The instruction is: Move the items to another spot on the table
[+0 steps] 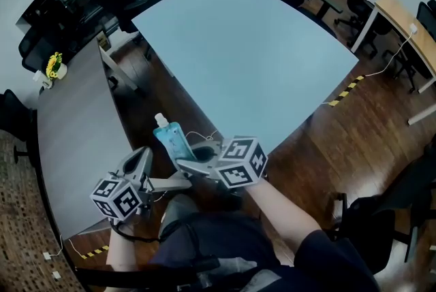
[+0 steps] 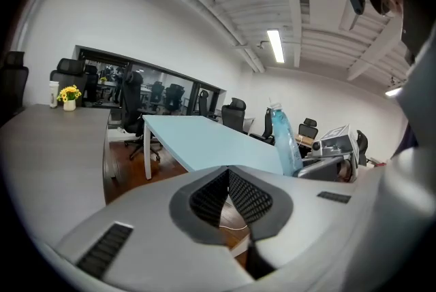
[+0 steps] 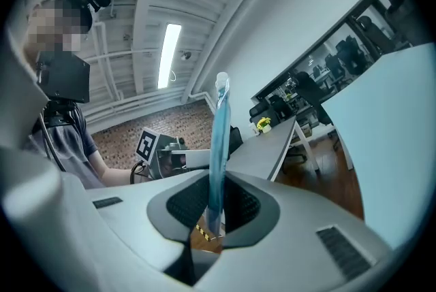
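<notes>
A large pale blue bench (image 1: pixel 252 52) fills the centre and upper right of the head view, its near edge running down towards the lower middle of the frame. A long grey bench (image 1: pixel 75 127) lies along the left side, with a strip of wooden floor (image 1: pixel 146 79) between the two. The person's torso (image 1: pixel 218 250) and forearms are at the bottom edge.

The right gripper (image 3: pixel 214 209) has its fingers clamped on a thin blue pouch (image 1: pixel 169 137) with a white cap (image 1: pixel 161 120). The pouch is in the air at lower centre of the head view, over the floor strip and just left of the blue bench's near edge. Its long axis is upright, cap on top.

The left gripper (image 2: pixel 229 178) is at lower left, just beside the right one. Its fingers are pressed together with nothing between them.

The blue bench lies up and to the right of the pouch in the head view, so the right hand probably needs only a short carry across that near edge, keeping the pouch upright.

The pouch's base is hidden inside the fingers. The right gripper view shows the pouch edge-on, so its width cannot be judged there. Any print on it is too small to read. No other item to move shows in any view.
</notes>
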Tool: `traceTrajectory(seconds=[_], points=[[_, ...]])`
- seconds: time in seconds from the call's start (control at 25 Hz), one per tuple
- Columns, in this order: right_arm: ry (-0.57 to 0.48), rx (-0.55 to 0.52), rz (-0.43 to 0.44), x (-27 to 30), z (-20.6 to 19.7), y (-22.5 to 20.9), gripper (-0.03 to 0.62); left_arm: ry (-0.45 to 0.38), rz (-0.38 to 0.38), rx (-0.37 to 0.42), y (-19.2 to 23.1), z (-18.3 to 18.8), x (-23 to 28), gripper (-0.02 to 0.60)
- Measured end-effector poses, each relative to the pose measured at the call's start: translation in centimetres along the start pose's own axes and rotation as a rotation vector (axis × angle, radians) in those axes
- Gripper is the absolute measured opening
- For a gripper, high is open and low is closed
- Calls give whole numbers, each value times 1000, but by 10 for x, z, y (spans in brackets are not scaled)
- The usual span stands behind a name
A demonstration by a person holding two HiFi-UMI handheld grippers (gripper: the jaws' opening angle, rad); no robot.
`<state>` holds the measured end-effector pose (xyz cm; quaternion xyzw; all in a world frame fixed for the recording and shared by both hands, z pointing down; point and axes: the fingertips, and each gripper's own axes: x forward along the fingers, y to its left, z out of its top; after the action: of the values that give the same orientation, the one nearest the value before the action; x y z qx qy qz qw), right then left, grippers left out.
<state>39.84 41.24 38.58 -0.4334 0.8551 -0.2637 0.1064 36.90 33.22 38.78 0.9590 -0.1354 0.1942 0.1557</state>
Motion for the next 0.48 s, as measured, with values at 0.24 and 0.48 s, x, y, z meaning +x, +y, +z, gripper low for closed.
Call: traceTrajectory(seconds=[0.24, 0.48], points=[[-13, -7, -12, -8, 2, 3, 40, 2, -43, 64, -10, 7, 8, -6], [-28, 4, -63, -17, 10, -17, 40, -8, -84, 122, -13, 16, 30, -6]])
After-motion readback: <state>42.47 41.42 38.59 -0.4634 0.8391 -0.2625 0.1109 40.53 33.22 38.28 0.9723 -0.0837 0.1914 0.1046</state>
